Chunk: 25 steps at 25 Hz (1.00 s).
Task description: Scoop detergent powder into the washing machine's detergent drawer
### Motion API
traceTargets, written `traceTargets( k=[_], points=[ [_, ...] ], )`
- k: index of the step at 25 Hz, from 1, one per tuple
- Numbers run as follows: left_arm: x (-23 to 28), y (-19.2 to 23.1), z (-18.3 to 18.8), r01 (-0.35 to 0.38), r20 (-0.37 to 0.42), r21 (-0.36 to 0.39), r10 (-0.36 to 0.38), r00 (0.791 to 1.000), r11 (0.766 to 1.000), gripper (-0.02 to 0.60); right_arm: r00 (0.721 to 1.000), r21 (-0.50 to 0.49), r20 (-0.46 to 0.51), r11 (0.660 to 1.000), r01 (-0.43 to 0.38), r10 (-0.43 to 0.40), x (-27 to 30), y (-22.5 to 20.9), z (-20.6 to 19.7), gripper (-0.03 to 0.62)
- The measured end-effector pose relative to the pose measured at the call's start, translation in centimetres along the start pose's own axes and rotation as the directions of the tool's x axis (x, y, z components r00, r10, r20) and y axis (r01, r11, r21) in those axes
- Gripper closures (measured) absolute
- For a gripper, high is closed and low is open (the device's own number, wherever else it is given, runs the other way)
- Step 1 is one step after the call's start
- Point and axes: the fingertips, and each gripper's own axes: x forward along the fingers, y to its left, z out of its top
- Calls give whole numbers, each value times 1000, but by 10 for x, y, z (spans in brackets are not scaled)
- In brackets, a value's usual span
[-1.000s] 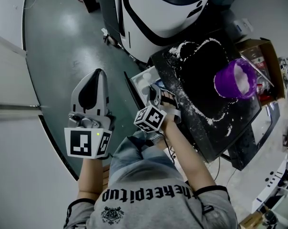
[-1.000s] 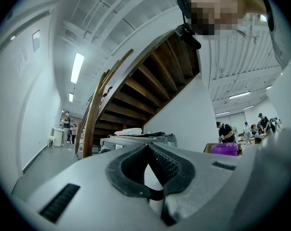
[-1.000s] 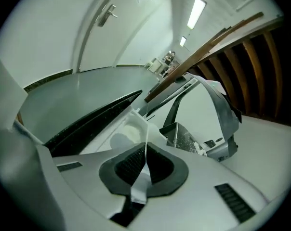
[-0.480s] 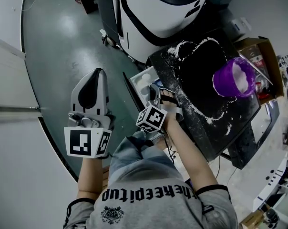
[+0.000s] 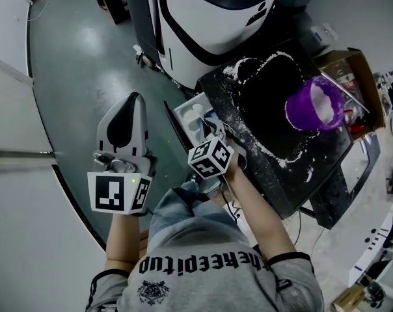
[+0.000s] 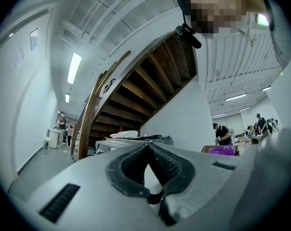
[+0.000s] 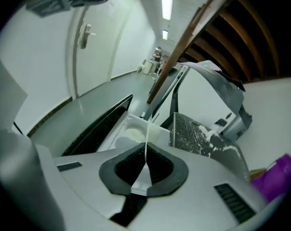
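**Detergent drawer open, scoop hand at the edge:** The right tongs (image 7: 146, 147) were clamped on a thin white strip (image 7: 147, 138), seen edge-on, that reached out over the open detergent drawer (image 5: 191, 111). The drawer was a white tray jutting from the washing machine (image 5: 209, 12) toward the person, with pale powder lying in it. Its right edge sat just beside the near-left corner of a black tabletop (image 5: 284, 151), where spilled powder (image 5: 245, 65) traced a ragged ring. A purple tub (image 5: 313, 106) holding white powder stood at the ring's right side, near the tabletop's far-right edge and a cardboard box (image 5: 356, 64). The left tongs (image 5: 135, 98), tips pressed together with nothing between them, were held well to the left over the green floor (image 5: 73, 64) — the open room lay on that side.
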Motion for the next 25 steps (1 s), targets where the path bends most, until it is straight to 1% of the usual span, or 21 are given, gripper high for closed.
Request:
traceTargets(
  k=[2,4,7,11,14,17,20,25],
  points=[
    [3,-4,3,10,5,0,-10,1000,1000,578,999,137,25,989,-49,46,-6,-3,2,586],
    [6,-9,6,24,11,-1,-24,1000,1000,577,995,245,57,965,-92,80,-14,-7,5,586],
    [10,-18,9,47,20,-1,-47,999,999,578,988,372,108,917,-146,113,-24,-12,7,586],
    [19,-33,14,84,31,0,-84,996,996,578,978,501,180,845,-186,108,-41,-26,9,586],
    [28,-45,18,117,39,0,-117,992,993,578,969,572,230,794,-206,86,-56,-40,11,586],
    [34,-60,22,154,50,-1,-153,987,988,578,964,617,263,761,-203,44,-72,-54,9,586],
    [42,-75,25,194,59,0,-193,979,981,578,959,644,282,743,-180,-12,-88,-70,6,586],
    [55,-101,29,256,68,-6,-255,964,967,578,946,678,302,725,-124,-121,-117,-99,0,586]
  ],
)
